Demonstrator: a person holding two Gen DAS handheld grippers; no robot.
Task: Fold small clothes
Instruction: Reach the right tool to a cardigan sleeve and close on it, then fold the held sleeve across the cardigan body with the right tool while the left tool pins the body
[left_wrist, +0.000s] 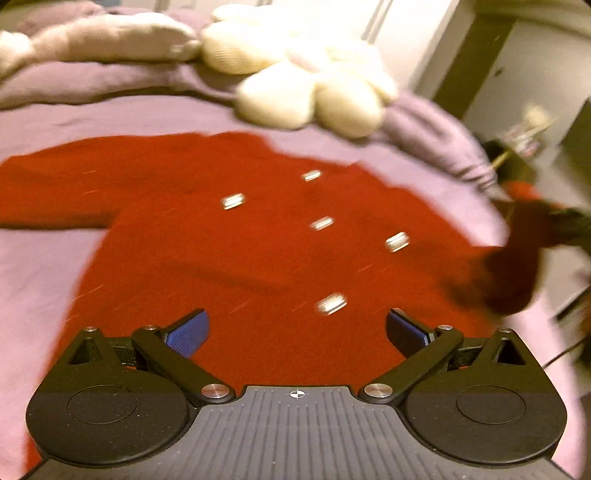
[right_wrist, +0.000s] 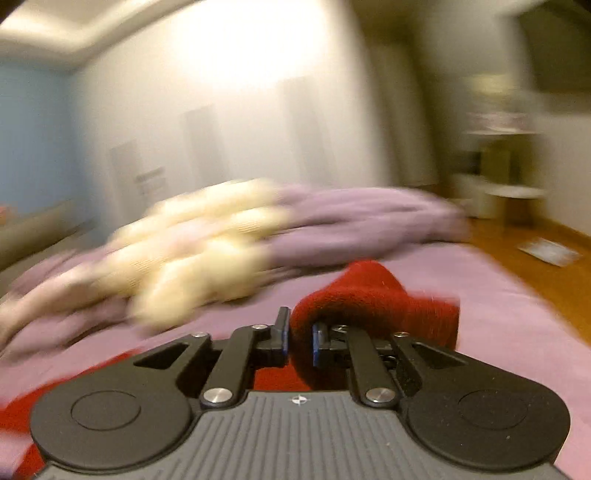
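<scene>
A small red knit cardigan (left_wrist: 236, 243) with several pale buttons (left_wrist: 322, 223) lies flat on a lilac bed cover (left_wrist: 33, 266). One sleeve stretches out to the left. My left gripper (left_wrist: 297, 328) is open and empty, hovering over the cardigan's lower hem. My right gripper (right_wrist: 299, 341) is shut on the cardigan's other sleeve (right_wrist: 369, 295), which bunches up above the jaws. In the left wrist view that sleeve (left_wrist: 509, 273) is lifted at the right edge, with the right gripper's dark tip (left_wrist: 572, 218) behind it. Both views are blurred.
A cream plush toy (left_wrist: 306, 77) and bunched lilac bedding (left_wrist: 92, 79) lie at the far side of the bed. The bed's right edge drops to a wooden floor (right_wrist: 535, 266). Furniture stands by the wall at the right (right_wrist: 506, 192).
</scene>
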